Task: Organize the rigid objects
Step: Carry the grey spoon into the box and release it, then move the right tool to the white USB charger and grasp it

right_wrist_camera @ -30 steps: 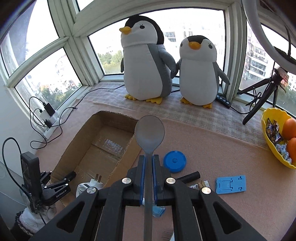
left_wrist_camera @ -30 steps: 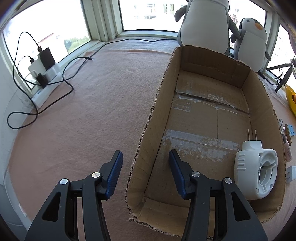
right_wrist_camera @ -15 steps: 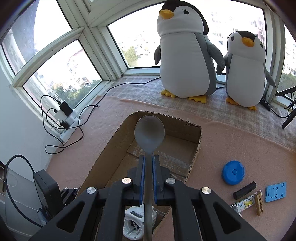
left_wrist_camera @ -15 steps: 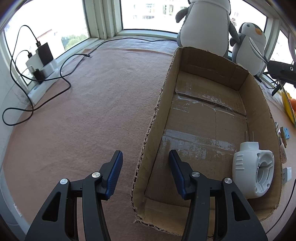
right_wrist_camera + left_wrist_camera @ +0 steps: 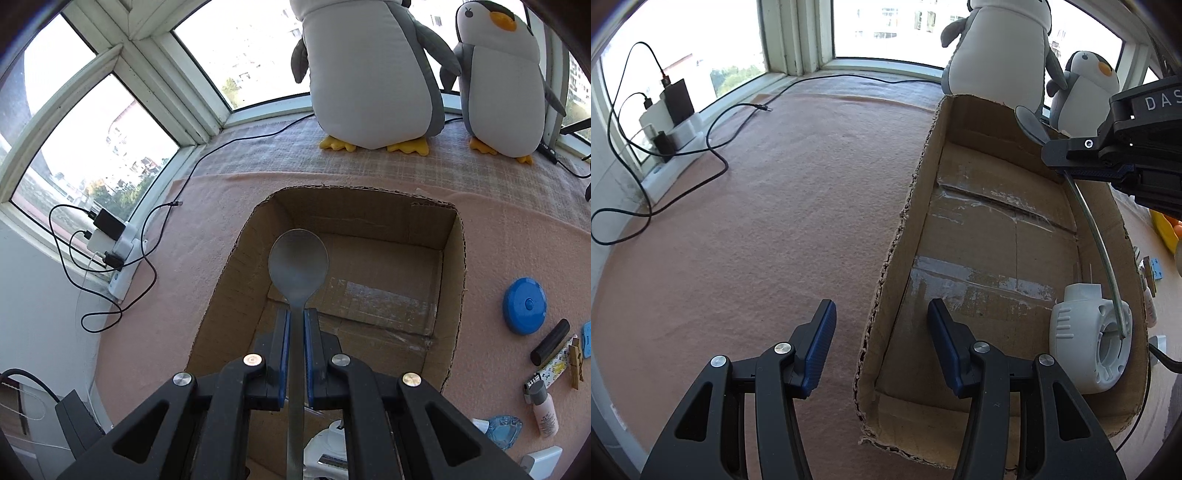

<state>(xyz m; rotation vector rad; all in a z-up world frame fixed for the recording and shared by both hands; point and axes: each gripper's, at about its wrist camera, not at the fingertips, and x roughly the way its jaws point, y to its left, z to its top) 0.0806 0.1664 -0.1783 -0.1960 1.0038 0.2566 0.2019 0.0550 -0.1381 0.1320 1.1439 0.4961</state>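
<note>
An open cardboard box (image 5: 982,229) (image 5: 452,295) lies on the pink cloth. A white plug-in device (image 5: 1086,347) (image 5: 328,458) lies in its near right corner. My right gripper (image 5: 294,317) (image 5: 1071,166) is shut on a metal spoon (image 5: 298,258) (image 5: 1030,125) and holds it above the box, bowl forward. In the left wrist view the spoon's handle hangs down over the white device. My left gripper (image 5: 881,321) is open and straddles the box's left wall near its front corner.
Two plush penguins (image 5: 373,74) stand behind the box. A power strip with chargers and cables (image 5: 114,243) (image 5: 672,125) sits at the left window. Right of the box lie a blue round case (image 5: 524,306), a black cylinder (image 5: 550,341), a small bottle (image 5: 543,410) and other small items.
My right gripper has carried the spoon leftward from beside the box to over it, and now shows in the left wrist view. My left gripper has barely moved.
</note>
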